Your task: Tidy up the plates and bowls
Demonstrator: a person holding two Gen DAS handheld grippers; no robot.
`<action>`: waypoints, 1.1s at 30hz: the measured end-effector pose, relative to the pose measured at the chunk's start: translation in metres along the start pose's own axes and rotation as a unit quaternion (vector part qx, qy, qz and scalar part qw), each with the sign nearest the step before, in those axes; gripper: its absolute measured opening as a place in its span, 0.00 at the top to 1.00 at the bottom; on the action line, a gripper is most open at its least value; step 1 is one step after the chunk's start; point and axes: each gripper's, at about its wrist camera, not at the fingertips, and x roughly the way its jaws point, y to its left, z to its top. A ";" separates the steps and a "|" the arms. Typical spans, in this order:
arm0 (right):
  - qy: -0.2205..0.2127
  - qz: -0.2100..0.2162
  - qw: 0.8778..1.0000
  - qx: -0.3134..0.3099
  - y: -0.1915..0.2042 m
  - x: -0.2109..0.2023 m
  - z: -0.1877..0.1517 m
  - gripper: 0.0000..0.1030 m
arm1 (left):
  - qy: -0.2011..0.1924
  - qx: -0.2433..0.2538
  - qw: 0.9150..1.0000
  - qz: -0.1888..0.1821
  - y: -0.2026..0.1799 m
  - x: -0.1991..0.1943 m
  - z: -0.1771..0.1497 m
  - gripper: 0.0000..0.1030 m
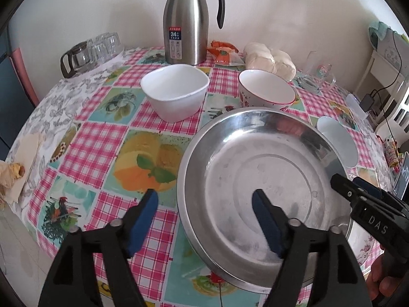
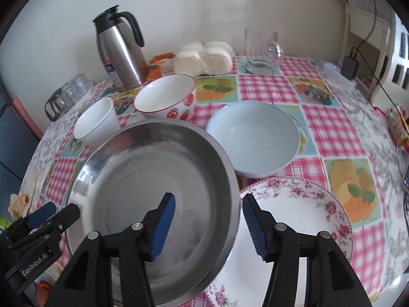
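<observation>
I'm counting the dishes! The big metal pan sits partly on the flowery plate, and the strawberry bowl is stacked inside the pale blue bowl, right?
Not quite. The strawberry bowl is not inside the pale blue bowl; it stands by itself on the tablecloth, beside it. The right wrist view shows this. The metal pan does sit partly on the flowery plate.

Near-left tablecloth (image 1: 84, 140) left unoccupied, far edge blocked by steel jug (image 1: 188, 25), right crowded by steel basin (image 1: 255, 179), bowls.

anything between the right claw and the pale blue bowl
Nothing visible blocks it. The open right claw straddles the steel pan's right rim above the floral plate; the pale blue bowl sits beyond, with open space above it.
</observation>
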 end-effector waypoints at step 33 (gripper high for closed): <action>-0.088 0.016 0.995 0.032 -0.057 -0.030 -0.003 0.00 | -0.129 0.011 0.992 -0.006 -0.029 -0.053 0.004 0.09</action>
